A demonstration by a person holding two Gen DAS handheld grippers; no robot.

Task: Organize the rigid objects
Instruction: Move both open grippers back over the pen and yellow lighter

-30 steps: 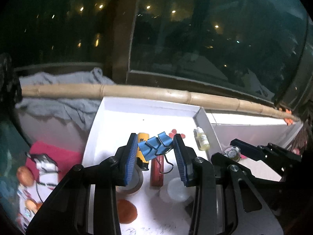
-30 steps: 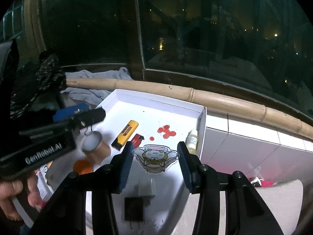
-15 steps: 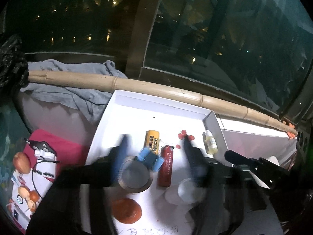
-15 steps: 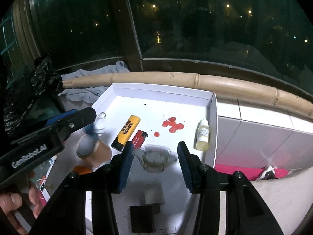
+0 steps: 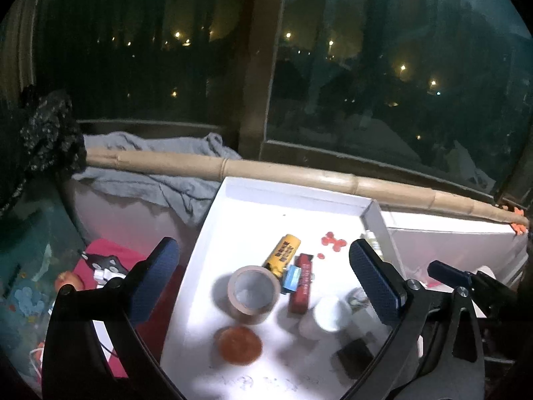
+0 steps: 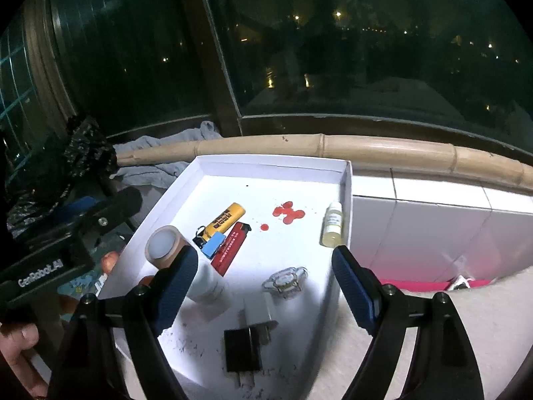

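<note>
While both grippers are being held above the white tray (image 6: 273, 163), nothing is being gripped: the left gripper (image 5: 263, 266) and the right gripper (image 6: 263, 273) are each being carried with fingers spread wide and empty. The rigid objects are being kept inside the tray: a blue binder clip (image 6: 213, 245) is lying against the yellow lighter (image 6: 226, 218) and touching the red lighter (image 6: 231, 248), a tape roll (image 5: 255, 291) is standing just beside them, and a clear charm (image 6: 284, 281) is lying near a white charger (image 6: 260, 311) and a black plug (image 6: 241, 350).

Judging by this, a release is being completed; it is best done by lifting each gripper straight up so no piece is being dragged along. A white cup (image 5: 324, 313), an orange disc (image 5: 238, 345) and a dropper bottle (image 6: 332, 225) by the right wall are crowding the tray, so any further item is being left little room. A bamboo pole (image 6: 366, 153) and grey cloth (image 5: 160, 180) are lying beyond.
</note>
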